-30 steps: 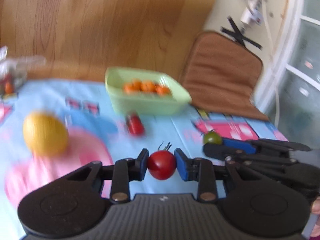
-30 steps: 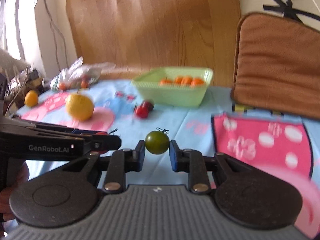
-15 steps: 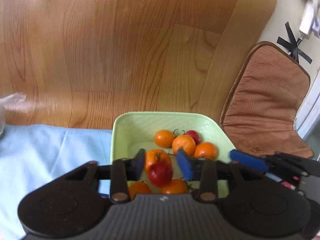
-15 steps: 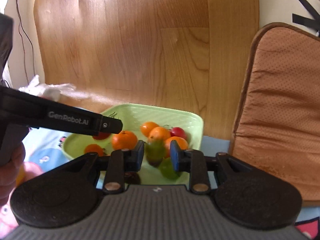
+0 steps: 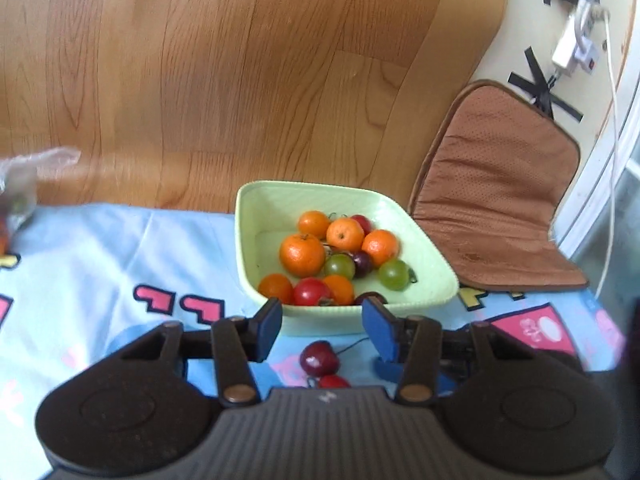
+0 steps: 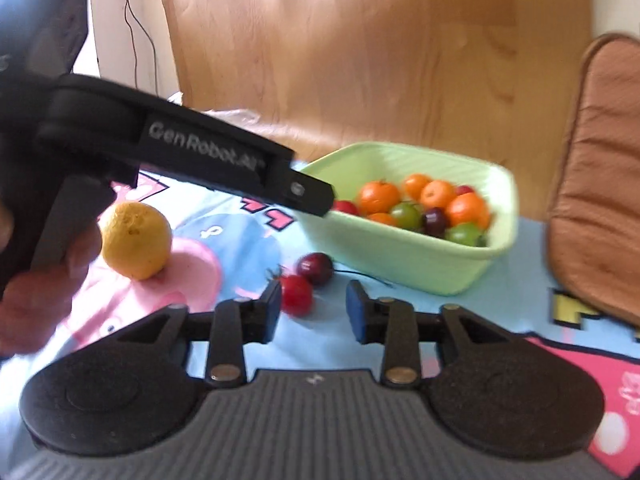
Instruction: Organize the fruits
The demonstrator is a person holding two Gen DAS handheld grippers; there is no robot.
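A pale green bowl [image 5: 248, 240] holds several oranges, a red tomato [image 5: 311, 291] and green tomatoes [image 5: 394, 275]. My left gripper [image 5: 322, 318] hangs open and empty just before the bowl's near rim. In the right wrist view the same bowl [image 6: 400, 264] stands at the right, and the left gripper [image 6: 320, 200] reaches in from the left over its rim. My right gripper [image 6: 312, 312] is low over the cloth, its jaws opening with nothing between them. A red tomato [image 6: 296, 295] and a dark cherry [image 6: 315, 268] lie just beyond its left finger.
A yellow citrus fruit [image 6: 136, 240] sits on the cartoon-print cloth [image 5: 100, 264] at the left. A person's hand [image 6: 40, 292] holds the left gripper. A brown cushion [image 5: 500, 200] leans at the right. A wooden panel [image 5: 240, 80] rises behind the bowl, and a plastic bag [image 5: 24, 180] lies far left.
Both grippers carried a tomato over the bowl, red in the left and green in the right, let them go, opened, and have drawn back from the bowl.
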